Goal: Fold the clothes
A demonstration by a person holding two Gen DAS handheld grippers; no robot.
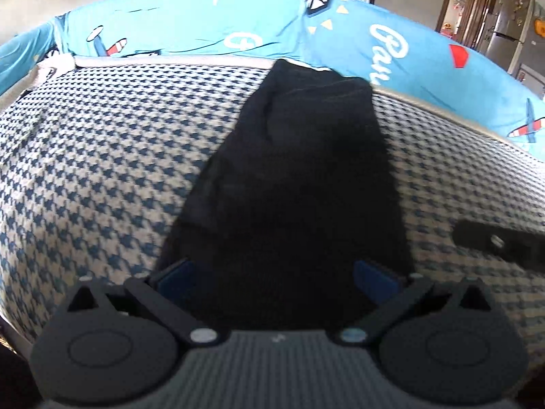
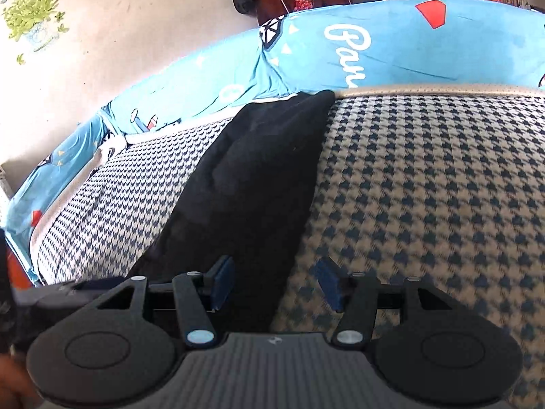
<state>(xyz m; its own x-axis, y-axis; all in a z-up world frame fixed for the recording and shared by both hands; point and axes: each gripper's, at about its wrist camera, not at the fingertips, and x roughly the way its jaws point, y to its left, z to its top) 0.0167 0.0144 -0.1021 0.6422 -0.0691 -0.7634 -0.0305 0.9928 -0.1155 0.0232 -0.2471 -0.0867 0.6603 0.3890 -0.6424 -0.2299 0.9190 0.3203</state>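
One dark garment (image 1: 293, 177) lies in a long, narrow strip on the houndstooth-patterned bed cover (image 1: 102, 170), running from the near edge, under both tools, away to the far border, where its end bunches against the blue printed bedding (image 1: 204, 24). Whether this strip is a lengthwise fold already made or a piece simply laid out, the pictures do not settle.

Over its near end hovers the left gripper (image 1: 277, 276), jaws spread wide to either side of the cloth and holding nothing. Just beside it, the right gripper (image 2: 276, 284) straddles the garment's right edge, jaws likewise apart and empty, one blue pad (image 2: 223, 281) over the black cloth and the other over the cover.

Judging the risks: the fabric looks soft and thick, so a closing pinch could catch only the top layer and let the rest slide, or nip the cover along with it and drag both. Uneven lifts by the two tools would skew any crease.

Readable writing is scant: white script on the blue bedding begins "Pan" (image 2: 347, 42), the rest cut off
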